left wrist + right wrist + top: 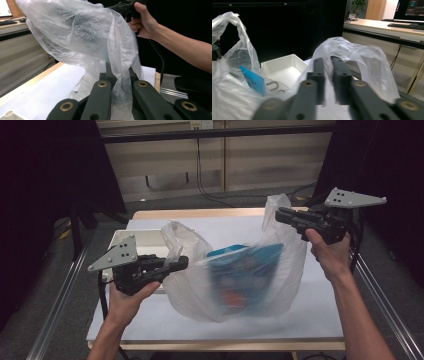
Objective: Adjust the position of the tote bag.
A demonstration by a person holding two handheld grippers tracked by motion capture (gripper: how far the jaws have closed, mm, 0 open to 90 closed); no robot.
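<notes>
A translucent white plastic bag (295,270) hangs over the white-covered table (240,225), stretched between my two grippers. Inside it lies a blue package (245,270), blurred in the high view; its corner (253,80) shows in the right gripper view. My left gripper (182,262) is shut on the bag's left handle, and the film (75,32) is pinched between its jaws (118,75). My right gripper (280,215) is held higher at the right. It is shut on the other handle (354,60), which drapes over its jaws (327,61).
A shallow white tray (145,242) stands on the table's left side, just behind the left gripper; its hollow (282,70) shows beyond the bag. Metal rails (60,305) run along both sides of the table. Dark curtains flank it.
</notes>
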